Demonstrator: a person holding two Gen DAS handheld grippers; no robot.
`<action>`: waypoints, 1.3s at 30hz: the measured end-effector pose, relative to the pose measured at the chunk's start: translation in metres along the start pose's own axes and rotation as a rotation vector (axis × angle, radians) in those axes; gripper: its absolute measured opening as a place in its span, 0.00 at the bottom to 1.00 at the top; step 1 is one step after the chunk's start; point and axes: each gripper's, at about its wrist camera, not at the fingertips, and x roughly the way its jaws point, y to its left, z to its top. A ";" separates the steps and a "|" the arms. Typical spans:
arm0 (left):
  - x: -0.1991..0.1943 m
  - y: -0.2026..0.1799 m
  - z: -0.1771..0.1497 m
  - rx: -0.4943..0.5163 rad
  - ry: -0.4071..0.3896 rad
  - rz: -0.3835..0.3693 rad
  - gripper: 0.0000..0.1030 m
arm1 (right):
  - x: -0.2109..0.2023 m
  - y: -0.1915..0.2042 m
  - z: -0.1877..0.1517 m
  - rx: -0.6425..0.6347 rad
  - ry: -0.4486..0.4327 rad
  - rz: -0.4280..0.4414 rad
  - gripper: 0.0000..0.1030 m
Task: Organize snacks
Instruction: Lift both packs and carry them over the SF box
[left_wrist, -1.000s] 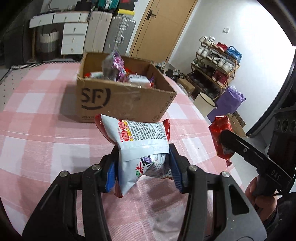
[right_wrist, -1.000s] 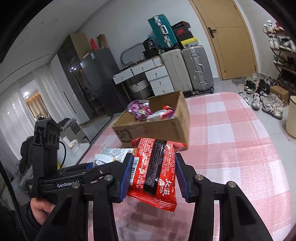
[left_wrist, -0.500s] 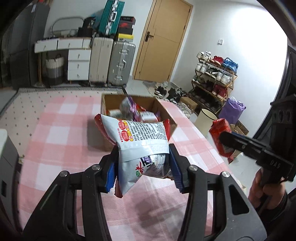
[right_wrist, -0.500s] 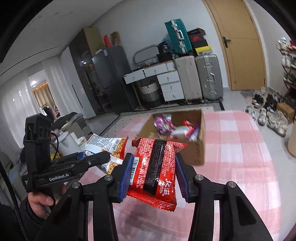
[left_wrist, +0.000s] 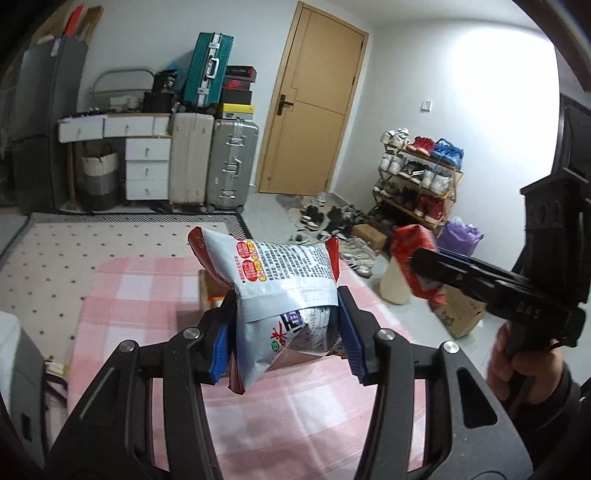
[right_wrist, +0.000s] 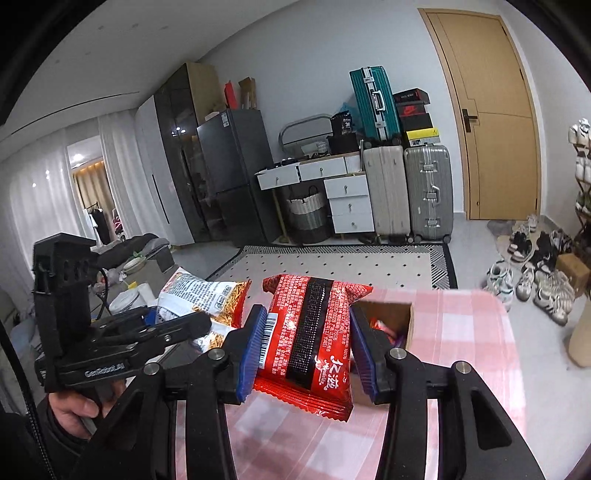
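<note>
My left gripper (left_wrist: 282, 332) is shut on a white and silver snack bag (left_wrist: 280, 280) with red corners, held high over the pink checked tablecloth (left_wrist: 295, 417). My right gripper (right_wrist: 308, 347) is shut on a red and black snack packet (right_wrist: 308, 336). The cardboard box (right_wrist: 400, 321) of snacks sits on the table below and ahead, mostly hidden behind both bags; its brown edge (left_wrist: 205, 291) peeks out left of the white bag. In each view the other gripper shows at the side, with the red packet (left_wrist: 412, 258) at right and the white bag (right_wrist: 205, 295) at left.
Beyond the table lie a dotted rug (left_wrist: 74, 254), suitcases (left_wrist: 231, 162), white drawers (left_wrist: 146, 162), a wooden door (left_wrist: 314, 110) and a shoe rack (left_wrist: 421, 177) with shoes on the floor. A dark fridge (right_wrist: 232, 177) stands left.
Both grippers have risen well above the table with their bags still held. The box has dropped from the middle of each view to behind the held bags.
</note>
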 end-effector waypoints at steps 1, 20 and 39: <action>-0.001 0.001 0.008 -0.002 -0.002 0.001 0.46 | 0.003 -0.001 0.006 -0.003 -0.003 -0.005 0.44; 0.171 0.012 0.075 0.041 0.131 0.039 0.46 | 0.115 -0.065 0.059 0.032 0.091 -0.019 0.44; 0.335 0.057 0.024 0.043 0.297 0.025 0.47 | 0.226 -0.116 0.012 0.075 0.239 -0.102 0.44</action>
